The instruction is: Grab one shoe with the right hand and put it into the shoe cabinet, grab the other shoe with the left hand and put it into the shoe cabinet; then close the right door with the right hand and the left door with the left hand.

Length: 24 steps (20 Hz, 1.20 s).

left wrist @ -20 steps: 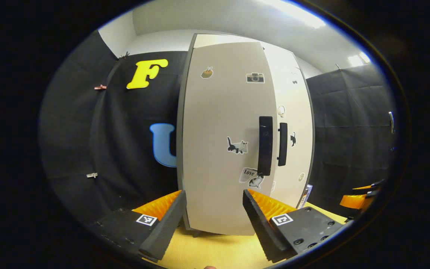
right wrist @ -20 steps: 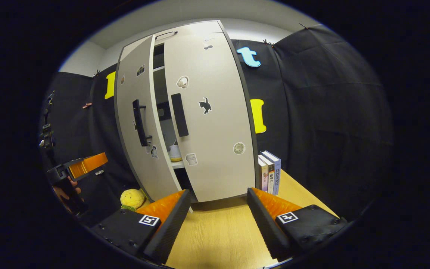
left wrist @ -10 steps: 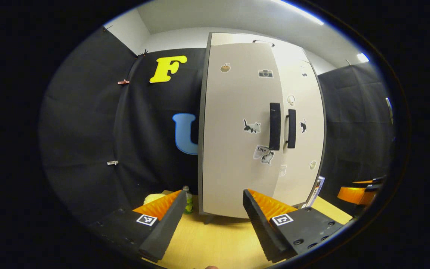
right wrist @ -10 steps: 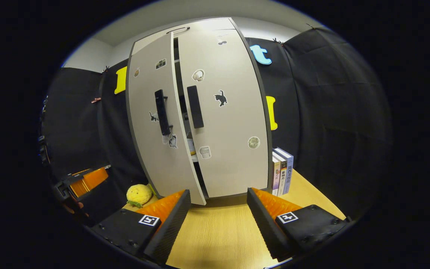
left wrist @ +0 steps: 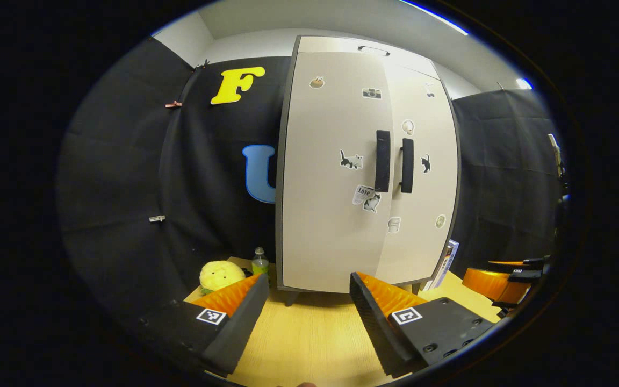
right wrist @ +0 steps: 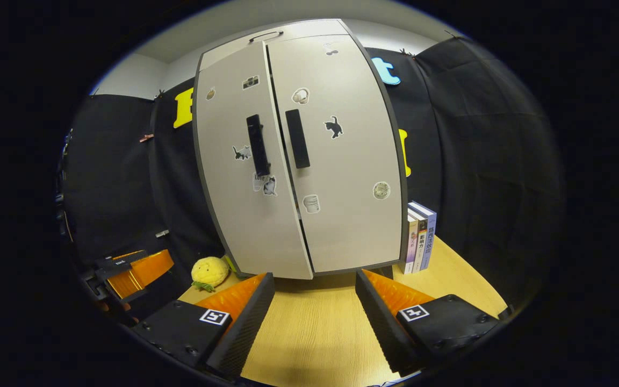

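Both doors of the shoe cabinet (right wrist: 299, 161) sit shut beyond the left tool (left wrist: 307, 317) and right tool (right wrist: 315, 317), each gaping empty over bare counter (right wrist: 309, 333).

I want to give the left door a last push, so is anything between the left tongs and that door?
Nothing visible. Bare tabletop lies between the open left tongs and the left door. The plush toy and green bottle stand off to the cabinet's side.
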Available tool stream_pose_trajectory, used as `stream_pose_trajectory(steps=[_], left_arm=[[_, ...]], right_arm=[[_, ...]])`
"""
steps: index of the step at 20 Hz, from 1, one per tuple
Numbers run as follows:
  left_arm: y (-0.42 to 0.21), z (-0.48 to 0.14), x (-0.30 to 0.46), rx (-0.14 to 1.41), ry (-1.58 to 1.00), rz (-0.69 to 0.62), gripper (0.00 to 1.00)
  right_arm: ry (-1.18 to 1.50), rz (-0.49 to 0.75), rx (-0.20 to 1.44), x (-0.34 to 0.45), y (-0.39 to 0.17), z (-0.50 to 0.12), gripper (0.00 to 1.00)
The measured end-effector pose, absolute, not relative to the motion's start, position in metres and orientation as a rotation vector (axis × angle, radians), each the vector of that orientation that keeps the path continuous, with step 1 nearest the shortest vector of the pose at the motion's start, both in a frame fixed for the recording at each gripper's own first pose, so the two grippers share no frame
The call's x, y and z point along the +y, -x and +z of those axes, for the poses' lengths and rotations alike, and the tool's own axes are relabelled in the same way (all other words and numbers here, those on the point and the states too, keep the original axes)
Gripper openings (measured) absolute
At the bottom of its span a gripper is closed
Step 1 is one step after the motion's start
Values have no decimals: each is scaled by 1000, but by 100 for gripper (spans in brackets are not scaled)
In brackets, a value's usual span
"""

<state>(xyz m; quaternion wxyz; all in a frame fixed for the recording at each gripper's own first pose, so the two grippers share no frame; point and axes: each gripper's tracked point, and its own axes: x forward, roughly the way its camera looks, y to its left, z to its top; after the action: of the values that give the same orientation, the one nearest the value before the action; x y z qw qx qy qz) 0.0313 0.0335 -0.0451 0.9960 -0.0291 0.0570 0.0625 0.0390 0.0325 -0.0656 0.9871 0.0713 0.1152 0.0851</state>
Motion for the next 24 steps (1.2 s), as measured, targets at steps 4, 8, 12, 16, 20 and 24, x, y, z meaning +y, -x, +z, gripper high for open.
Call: stream_pose_trajectory(steps=[4, 8, 12, 16, 20, 24], left_arm=[[-32, -54, 35, 133, 65, 120, 95], [-31, -50, 39, 108, 83, 129, 95], [-32, -50, 40, 99, 64, 130, 95], [-34, -55, 36, 111, 52, 116, 95], [-34, -61, 31, 127, 59, 105, 95], [-34, -63, 30, 140, 49, 101, 95]], right_arm=[[-136, 175, 238, 35, -36, -68, 98], [-136, 154, 231, 28, -36, -65, 98], [-135, 130, 216, 20, -38, -59, 98], [-137, 117, 222, 15, -39, -61, 98], [-123, 114, 236, 12, -38, -64, 98], [-136, 108, 228, 11, -43, -60, 98]])
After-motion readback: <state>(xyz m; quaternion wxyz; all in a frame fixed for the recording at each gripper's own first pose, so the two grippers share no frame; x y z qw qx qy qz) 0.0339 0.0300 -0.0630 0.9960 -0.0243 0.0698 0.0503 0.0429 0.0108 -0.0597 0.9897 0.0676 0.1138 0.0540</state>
